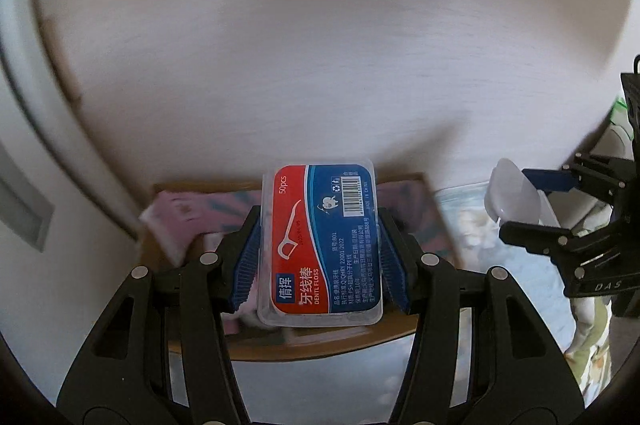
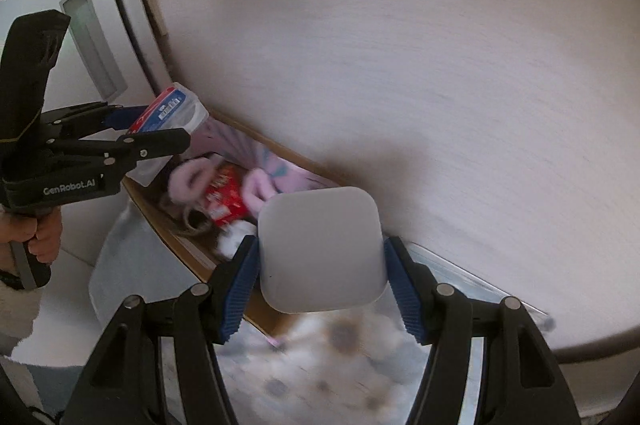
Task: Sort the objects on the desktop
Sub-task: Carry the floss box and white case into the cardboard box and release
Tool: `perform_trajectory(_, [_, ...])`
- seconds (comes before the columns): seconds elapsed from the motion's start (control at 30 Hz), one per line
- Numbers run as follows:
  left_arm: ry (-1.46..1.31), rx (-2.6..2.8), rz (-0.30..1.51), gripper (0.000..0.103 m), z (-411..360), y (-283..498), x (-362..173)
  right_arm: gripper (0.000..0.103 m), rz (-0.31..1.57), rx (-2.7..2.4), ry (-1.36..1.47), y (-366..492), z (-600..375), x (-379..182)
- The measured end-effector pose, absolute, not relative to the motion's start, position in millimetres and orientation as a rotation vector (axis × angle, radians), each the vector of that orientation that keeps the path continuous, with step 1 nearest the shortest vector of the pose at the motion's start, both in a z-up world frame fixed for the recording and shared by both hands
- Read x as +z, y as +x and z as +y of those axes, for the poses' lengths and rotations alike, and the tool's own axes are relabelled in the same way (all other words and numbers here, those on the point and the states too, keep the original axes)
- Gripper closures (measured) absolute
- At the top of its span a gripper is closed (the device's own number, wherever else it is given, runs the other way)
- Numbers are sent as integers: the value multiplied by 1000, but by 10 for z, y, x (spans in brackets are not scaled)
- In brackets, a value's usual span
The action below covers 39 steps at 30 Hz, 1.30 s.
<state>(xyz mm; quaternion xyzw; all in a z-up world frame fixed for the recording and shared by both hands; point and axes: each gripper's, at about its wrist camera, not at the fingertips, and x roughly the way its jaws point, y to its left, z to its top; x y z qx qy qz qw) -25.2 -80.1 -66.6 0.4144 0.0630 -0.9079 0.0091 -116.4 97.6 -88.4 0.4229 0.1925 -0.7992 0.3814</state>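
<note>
The left claw (image 1: 318, 257) holds a flat clear floss box (image 1: 320, 245). Its blue pads (image 1: 246, 261) press on the two long sides of the box. The box has a red and blue label with a white floss pick drawn on it. It is up in the air, above a brown cardboard box (image 1: 280, 347). Pink and white things lie inside that box, but they are too blurry to name.

The right claw (image 2: 322, 281) holds a white case (image 2: 320, 249) with round corners. Its blue pads (image 2: 240, 289) squeeze the left and right sides of the case. The case is in the air too, over the near right end of the cardboard box (image 2: 192, 253).

In the right claw's view, the box holds fluffy pink things (image 2: 192, 177) and a red packet (image 2: 224, 201). Just right of the cardboard box lies a clear bag (image 1: 468, 225) with pale things in it, all blurry.

Past both claws is a wide pale surface (image 1: 320, 45) with a soft wood look.

Each claw shows in the other's view. The left claw (image 2: 160, 135) is far to the left, with a hand (image 2: 36, 233) wrapped around its handle. The right claw (image 1: 524, 201) is at the right edge, with the white case between its fingers.
</note>
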Motion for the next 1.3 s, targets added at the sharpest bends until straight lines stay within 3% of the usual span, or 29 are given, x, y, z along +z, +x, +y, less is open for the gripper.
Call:
perform_trajectory(0.57, [1409, -2717, 242, 52, -1524, -297, -1253, 44, 458, -1925, 1205, -1159, -5, -1531])
perform_trajectory(0.63, [1422, -2753, 275, 44, -1507, -262, -1274, 43, 454, -1952, 1188, -1160, -43, -1549])
perform_trajectory(0.67, [1433, -2767, 297, 16, -1536, -276, -1302, 38, 429, -1951, 1179, -1166, -36, -1546])
perform_trajectory(0.7, [1429, -2759, 314, 1, -1532, -268, -1285, 25, 394, -1950, 1177, -1175, -19, -1546])
perform_trajectory(0.8, [1420, -2765, 360, 0, -1548, -251, -1327, 1, 329, -1963, 1211, -1215, 44, -1566])
perform_trajectory(0.97, [1504, -2700, 407, 0, -1502, -292, -1364, 1, 270, -2014, 1242, -1289, 212, -1573])
perform_trajectory(1.13, [1443, -2709, 290, 0, -1421, -316, -1331, 1, 278, -2045, 1259, -1294, 300, -1556])
perform_trajectory(1.3, [1437, -2735, 322, 0, -1533, -391, -1172, 1, 275, -2068, 1263, -1278, 335, -1524])
